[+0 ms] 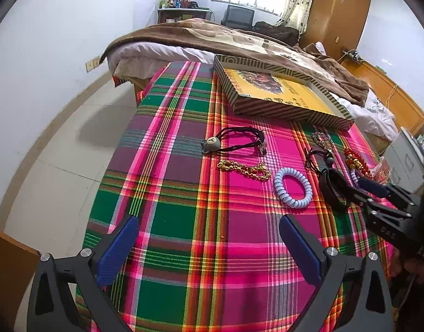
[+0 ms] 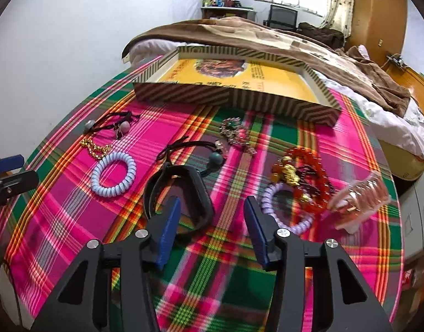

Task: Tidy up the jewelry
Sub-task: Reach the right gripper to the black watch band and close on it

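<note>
Blue-padded fingers of the right gripper stand apart over the plaid cloth, the left one inside a black band. Only this view shows the red beads clearly. Left gripper hovers, jaws wide, short of the gold chain.

The left gripper is wide open and holds nothing. The right gripper is also open, nothing between its fingers.

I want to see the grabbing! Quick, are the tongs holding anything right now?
Left tongs: open, holding nothing.
Right tongs: open, holding nothing; one finger is over the black band.
</note>
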A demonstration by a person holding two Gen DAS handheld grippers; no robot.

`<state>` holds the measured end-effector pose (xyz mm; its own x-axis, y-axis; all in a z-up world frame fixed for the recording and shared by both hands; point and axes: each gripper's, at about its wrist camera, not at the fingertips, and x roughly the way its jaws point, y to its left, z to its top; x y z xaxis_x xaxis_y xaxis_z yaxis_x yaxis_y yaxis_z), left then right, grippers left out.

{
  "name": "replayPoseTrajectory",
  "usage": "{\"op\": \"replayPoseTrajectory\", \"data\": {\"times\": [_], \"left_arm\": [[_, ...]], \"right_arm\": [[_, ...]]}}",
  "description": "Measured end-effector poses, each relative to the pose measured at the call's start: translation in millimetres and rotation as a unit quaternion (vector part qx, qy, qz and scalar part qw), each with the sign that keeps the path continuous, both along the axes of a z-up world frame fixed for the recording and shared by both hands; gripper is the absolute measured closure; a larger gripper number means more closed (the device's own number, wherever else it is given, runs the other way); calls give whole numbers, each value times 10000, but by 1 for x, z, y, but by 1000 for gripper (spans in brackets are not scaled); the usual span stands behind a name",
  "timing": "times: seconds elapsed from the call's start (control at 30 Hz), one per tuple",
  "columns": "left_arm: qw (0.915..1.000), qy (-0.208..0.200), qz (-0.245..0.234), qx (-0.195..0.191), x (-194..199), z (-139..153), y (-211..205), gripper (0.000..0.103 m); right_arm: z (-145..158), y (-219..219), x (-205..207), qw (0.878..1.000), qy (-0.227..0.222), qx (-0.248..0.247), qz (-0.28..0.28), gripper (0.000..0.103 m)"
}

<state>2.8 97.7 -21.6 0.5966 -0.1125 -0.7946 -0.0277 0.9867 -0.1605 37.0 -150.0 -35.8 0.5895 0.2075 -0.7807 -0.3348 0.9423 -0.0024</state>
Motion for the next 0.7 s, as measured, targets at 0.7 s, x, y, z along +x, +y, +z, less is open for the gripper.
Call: {"op": "replayPoseTrajectory", "data": {"times": [0.7], "left_arm": [[9994, 305, 24, -189, 37, -6, -8, 5]], "right_arm": [[5, -16, -5, 9989, -61, 432, -146, 89]]}}
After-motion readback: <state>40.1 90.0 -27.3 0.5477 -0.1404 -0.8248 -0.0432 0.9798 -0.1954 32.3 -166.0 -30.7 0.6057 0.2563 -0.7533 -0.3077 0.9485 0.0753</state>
